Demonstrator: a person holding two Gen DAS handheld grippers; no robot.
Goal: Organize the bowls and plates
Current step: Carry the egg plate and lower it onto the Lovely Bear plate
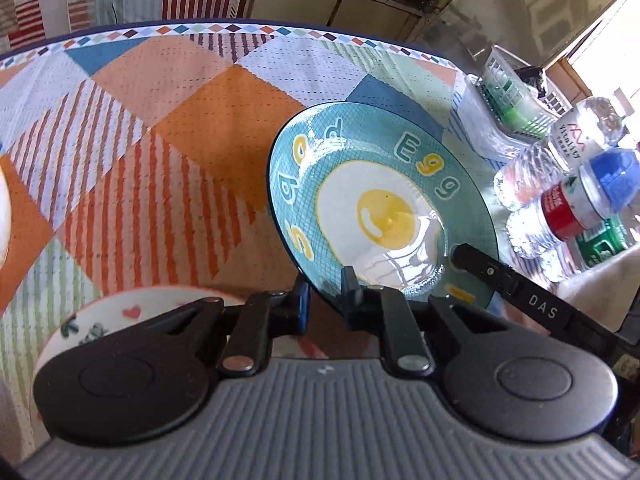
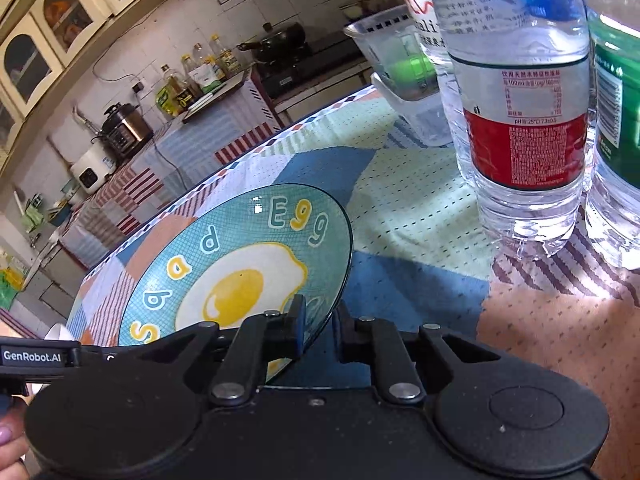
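A teal plate (image 1: 380, 184) with a fried-egg picture and letters is held tilted above the patterned tablecloth. My left gripper (image 1: 326, 292) is shut on its near rim. My right gripper (image 2: 318, 320) is shut on the plate's (image 2: 240, 264) opposite rim; its finger (image 1: 500, 276) shows at the plate's right edge in the left wrist view. A white bowl (image 1: 120, 320) with hearts and green leaves sits on the table under my left gripper, partly hidden by it.
Several water bottles (image 2: 516, 92) stand at the right of the table (image 1: 160, 140), beside a clear plastic container (image 1: 508, 100). A white dish edge (image 1: 3, 216) shows at far left. Kitchen counter with appliances (image 2: 120, 128) lies beyond the table.
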